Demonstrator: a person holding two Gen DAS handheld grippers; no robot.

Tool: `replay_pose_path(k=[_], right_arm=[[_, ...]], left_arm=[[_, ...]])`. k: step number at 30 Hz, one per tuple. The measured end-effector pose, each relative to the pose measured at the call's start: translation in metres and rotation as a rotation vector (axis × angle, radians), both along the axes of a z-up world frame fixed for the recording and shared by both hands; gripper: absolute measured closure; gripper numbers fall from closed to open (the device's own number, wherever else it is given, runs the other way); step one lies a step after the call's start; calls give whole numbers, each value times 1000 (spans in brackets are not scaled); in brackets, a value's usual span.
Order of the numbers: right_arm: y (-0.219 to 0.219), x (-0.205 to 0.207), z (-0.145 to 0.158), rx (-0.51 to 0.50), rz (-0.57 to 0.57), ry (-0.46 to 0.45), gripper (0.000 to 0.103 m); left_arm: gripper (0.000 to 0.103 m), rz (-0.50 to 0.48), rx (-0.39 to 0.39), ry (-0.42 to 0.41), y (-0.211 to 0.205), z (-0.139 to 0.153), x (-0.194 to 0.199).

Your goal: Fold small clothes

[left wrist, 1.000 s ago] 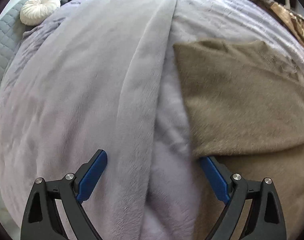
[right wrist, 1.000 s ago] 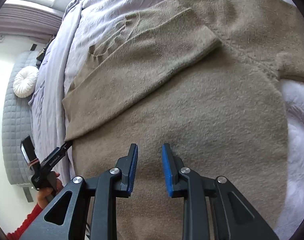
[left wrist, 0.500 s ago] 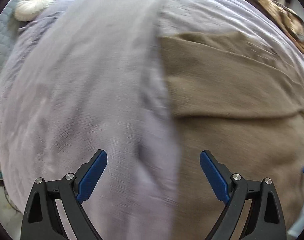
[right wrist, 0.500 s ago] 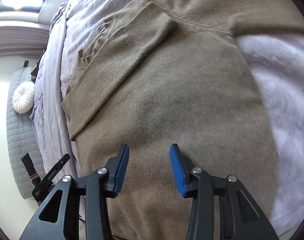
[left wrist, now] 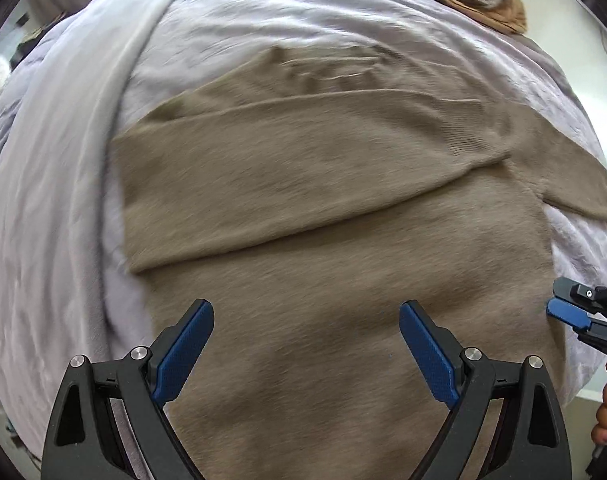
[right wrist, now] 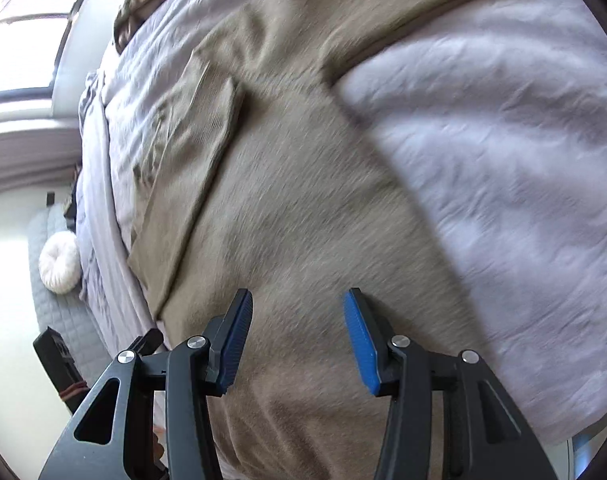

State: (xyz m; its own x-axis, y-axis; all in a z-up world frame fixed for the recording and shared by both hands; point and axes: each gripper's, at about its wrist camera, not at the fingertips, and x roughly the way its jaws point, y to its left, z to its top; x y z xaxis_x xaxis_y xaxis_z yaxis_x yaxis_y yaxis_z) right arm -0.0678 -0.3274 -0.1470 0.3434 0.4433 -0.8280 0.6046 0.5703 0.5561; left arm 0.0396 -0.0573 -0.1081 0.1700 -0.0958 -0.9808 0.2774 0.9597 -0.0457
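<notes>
Tan sweater [left wrist: 323,208] lies under both spread, empty grippers: left gripper [left wrist: 306,324], right gripper [right wrist: 295,312].

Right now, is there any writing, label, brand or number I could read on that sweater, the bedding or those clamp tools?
None can be read: the brown sweater, the lilac bedspread, the left gripper and the right gripper show no legible text or label.
</notes>
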Motion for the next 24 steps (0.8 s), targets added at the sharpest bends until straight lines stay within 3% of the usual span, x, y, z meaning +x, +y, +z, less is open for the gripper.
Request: replay_pose_path(k=[5,15,20,24], right_arm=[[-29,-5,-3,-1,-57,-16,51],[-56,-11,0,-4,-40,-60,51],[-74,-17,1,5,-52,-84,51],[-90,-22,-2,15,-82,-94,51]], left_arm=[[8,8,-37,-5,-46,-6,20],[8,-50,15,-90,-162,-38,82],[8,-90,63,-65,-192,-63,85],[8,-114,73,-70,-198,-62,76]])
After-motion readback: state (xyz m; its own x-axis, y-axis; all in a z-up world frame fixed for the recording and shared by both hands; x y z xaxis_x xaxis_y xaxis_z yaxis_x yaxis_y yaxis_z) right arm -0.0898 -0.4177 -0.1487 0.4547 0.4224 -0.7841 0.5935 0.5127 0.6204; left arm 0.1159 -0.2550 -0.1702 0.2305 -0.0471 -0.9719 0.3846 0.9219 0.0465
